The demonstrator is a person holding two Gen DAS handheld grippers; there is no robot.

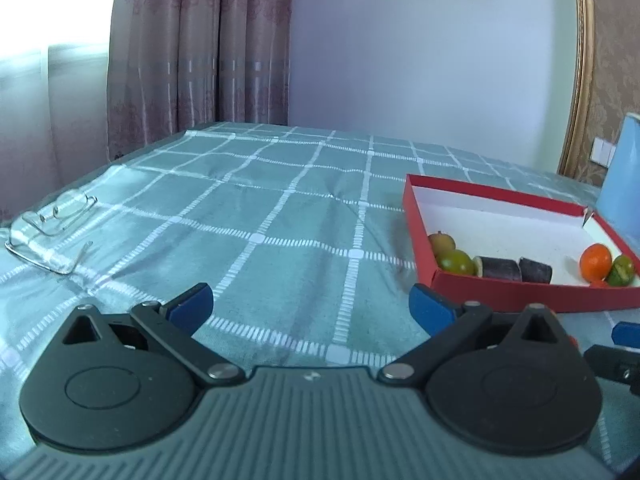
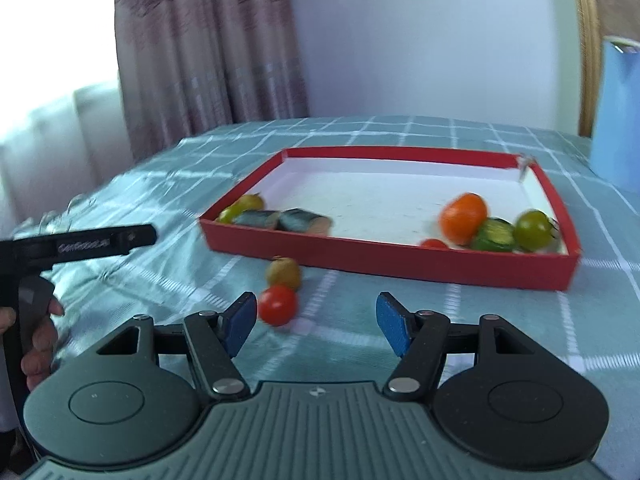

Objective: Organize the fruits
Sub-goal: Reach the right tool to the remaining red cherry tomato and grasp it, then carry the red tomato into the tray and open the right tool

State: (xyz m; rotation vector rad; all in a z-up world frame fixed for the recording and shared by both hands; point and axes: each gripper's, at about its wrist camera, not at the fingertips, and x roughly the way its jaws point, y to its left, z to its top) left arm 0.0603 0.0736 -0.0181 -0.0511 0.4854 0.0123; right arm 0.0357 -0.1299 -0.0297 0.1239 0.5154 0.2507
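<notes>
Right wrist view: right gripper (image 2: 316, 322) half-spread, empty, near red tomato (image 2: 277, 305) outside red tray (image 2: 384, 258).
Left gripper (image 1: 312, 304): wide, empty.

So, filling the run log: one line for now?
left gripper open, empty | right gripper open | red tomato, yellowish fruit outside red tray

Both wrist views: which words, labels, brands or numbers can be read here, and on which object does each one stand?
Left gripper, light lettering along its black side in the right wrist view: there is a word, but it is too blurred to read.
Right gripper, small emblem on its grey body: a mark, no letters.
Red box, fruits, tablecloth: no text visible.
</notes>
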